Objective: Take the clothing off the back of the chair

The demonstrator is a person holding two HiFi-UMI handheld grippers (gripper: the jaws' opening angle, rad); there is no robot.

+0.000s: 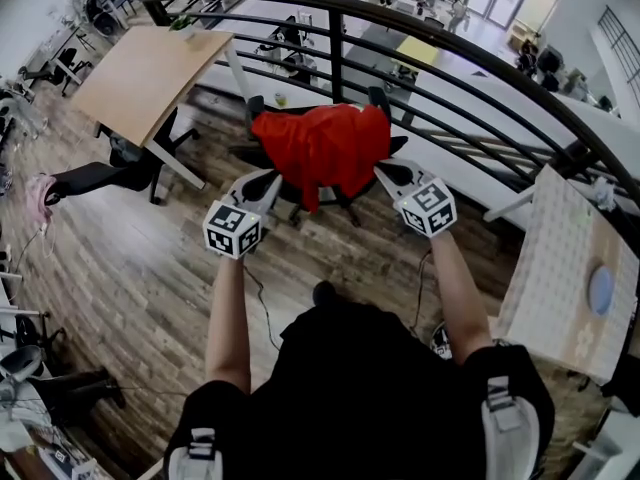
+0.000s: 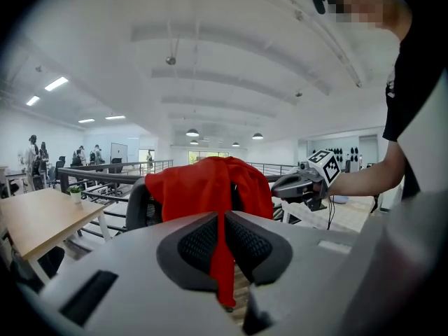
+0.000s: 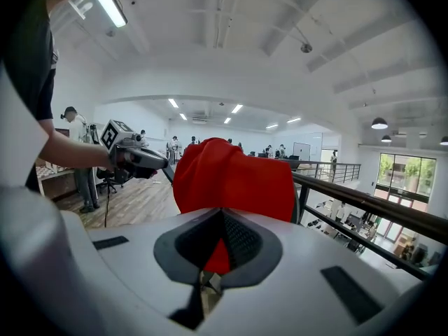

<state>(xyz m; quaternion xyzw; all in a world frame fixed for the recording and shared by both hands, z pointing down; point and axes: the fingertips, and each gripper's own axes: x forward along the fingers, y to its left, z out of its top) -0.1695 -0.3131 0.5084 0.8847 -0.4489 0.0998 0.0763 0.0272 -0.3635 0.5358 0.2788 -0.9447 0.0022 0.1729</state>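
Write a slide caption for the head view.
Left gripper and right gripper clamp the red garment draped over the black office chair, beside a railing.

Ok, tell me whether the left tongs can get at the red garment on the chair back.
Very likely yes: the left tongs are shut on a fold of the red garment, which drapes over the chair back, and nothing stands in between. The right tongs grip its other side.

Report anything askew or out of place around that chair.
Only the red garment: it hangs bunched over the chair back, one fold pinched by the left gripper, another by the right gripper. Nothing looks spilled or broken.
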